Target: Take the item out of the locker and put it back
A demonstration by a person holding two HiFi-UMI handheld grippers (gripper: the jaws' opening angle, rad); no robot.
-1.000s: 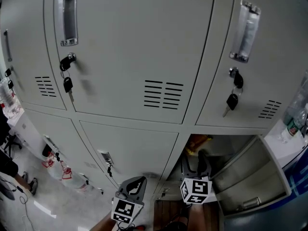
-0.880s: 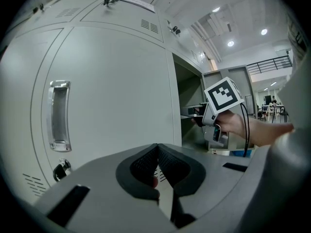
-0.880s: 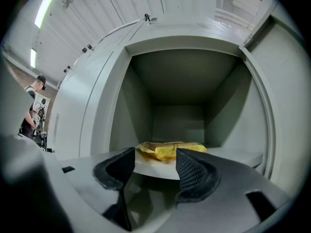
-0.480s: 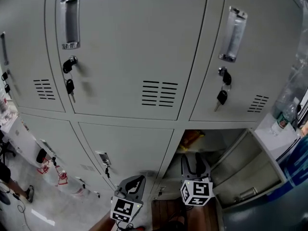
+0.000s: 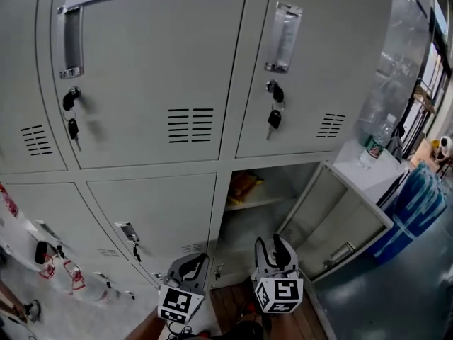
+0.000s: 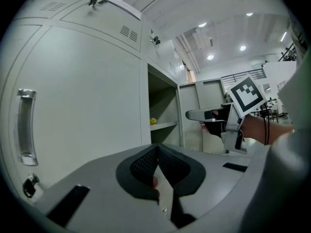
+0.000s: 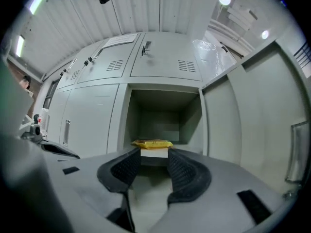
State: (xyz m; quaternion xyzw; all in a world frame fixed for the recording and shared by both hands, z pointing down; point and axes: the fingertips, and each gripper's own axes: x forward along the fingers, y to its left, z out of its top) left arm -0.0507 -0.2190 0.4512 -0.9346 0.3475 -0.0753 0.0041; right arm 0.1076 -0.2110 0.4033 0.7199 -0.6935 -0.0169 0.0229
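Observation:
The item, a flat yellow packet [image 7: 153, 143], lies on the front edge of the shelf [image 7: 154, 153] inside the open lower locker [image 5: 265, 190]; from the head view the packet [image 5: 244, 185] sits at the shelf's left. My right gripper [image 5: 271, 251] hangs below and in front of that shelf. Its jaws are closing, with a gap and nothing between them [image 7: 154, 166]. The packet is apart from them, farther in. My left gripper [image 5: 192, 266] is shut and empty [image 6: 156, 155], held in front of the closed door to the left.
The open locker's door [image 5: 340, 222] swings out to the right. Keys [image 5: 274, 117] hang from the upper locks. A water bottle [image 5: 374, 147] stands on a white ledge at right, above a blue bin [image 5: 414, 204]. Tagged keys [image 5: 67, 278] hang low at left.
My right gripper has drawn back out of the locker mouth and down, away from the yellow packet, with its jaws narrower. The head view has swung right. The left gripper has hardly moved.

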